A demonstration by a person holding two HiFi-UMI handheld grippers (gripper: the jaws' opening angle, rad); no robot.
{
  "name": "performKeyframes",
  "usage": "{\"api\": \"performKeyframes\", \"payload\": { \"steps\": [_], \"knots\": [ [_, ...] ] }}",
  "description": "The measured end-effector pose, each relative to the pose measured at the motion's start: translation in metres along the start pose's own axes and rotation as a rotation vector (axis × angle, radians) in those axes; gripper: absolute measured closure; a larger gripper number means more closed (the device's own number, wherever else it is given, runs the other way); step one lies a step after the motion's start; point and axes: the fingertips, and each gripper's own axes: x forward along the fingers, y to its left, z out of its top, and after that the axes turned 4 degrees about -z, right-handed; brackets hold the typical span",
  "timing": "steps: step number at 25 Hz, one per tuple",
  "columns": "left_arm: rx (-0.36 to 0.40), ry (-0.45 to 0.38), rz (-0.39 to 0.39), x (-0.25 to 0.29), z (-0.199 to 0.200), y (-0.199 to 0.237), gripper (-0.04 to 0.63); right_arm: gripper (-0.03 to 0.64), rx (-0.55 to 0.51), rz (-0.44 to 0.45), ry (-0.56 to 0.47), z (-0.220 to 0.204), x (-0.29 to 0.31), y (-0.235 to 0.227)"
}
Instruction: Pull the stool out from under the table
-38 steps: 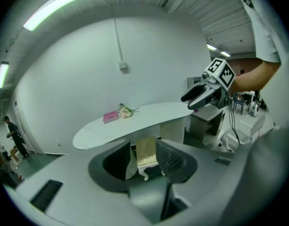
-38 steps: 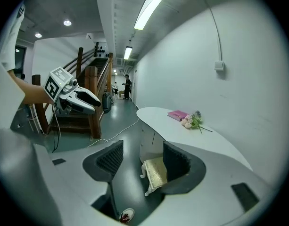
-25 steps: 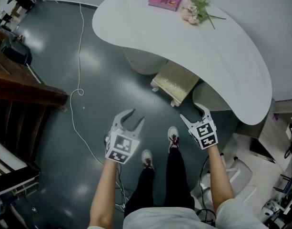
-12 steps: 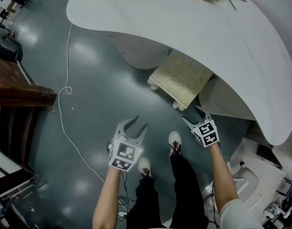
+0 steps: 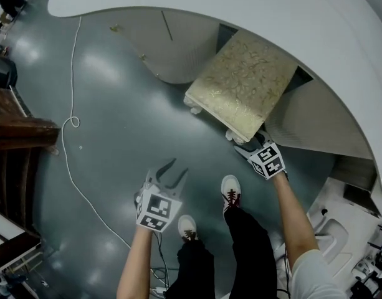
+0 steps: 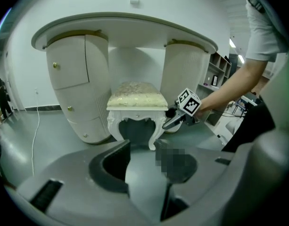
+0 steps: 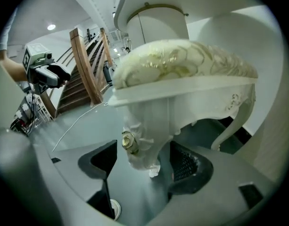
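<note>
My right gripper [image 5: 248, 141] sits at the nearest corner of the stool [image 5: 243, 83], and its fingers [image 7: 189, 166] are opening. The carved white corner leg [image 7: 143, 142] stands between them with a gap showing on one side, so they have no clamp on it. The stool's pale, gold-patterned seat lies partly beneath the white bench [image 5: 340, 55], in the space between its two rounded pedestals, with the near edge out past the bench top. My left gripper [image 5: 178, 167] hangs well apart from the stool over bare floor, its fingers spread wide with nothing between them. The floor [image 5: 109, 104] is dark grey-green and glossy — a thin white cable [image 5: 69, 123] snakes across it on the left. Off to that side a wooden staircase [image 7: 85, 69] rises — brown rails and steps.
</note>
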Motion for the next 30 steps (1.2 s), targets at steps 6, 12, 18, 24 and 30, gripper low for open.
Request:
{"api": "performKeyframes", "payload": {
  "steps": [6, 12, 18, 24, 30],
  "knots": [
    [-0.002, 0.003, -0.004, 0.012, -0.016, 0.008, 0.426, 0.282, -0.106, 0.032, -0.011, 0.002, 0.028, -0.004],
    [-0.045, -0.009, 0.038, 0.010, -0.021, 0.029, 0.426, 0.287, -0.095, 0.009, -0.051, 0.006, 0.029, -0.006],
    [-0.057, -0.024, 0.050, 0.001, -0.021, 0.031, 0.426, 0.290, -0.088, 0.006, -0.003, 0.001, 0.026, 0.005],
    [-0.062, -0.008, 0.054, -0.024, -0.036, 0.028, 0.428, 0.290, -0.076, -0.009, -0.028, -0.010, 0.022, 0.046],
    [-0.063, -0.003, 0.069, -0.056, -0.052, 0.024, 0.428, 0.290, -0.085, -0.021, 0.001, -0.018, 0.017, 0.077]
  ]
}}
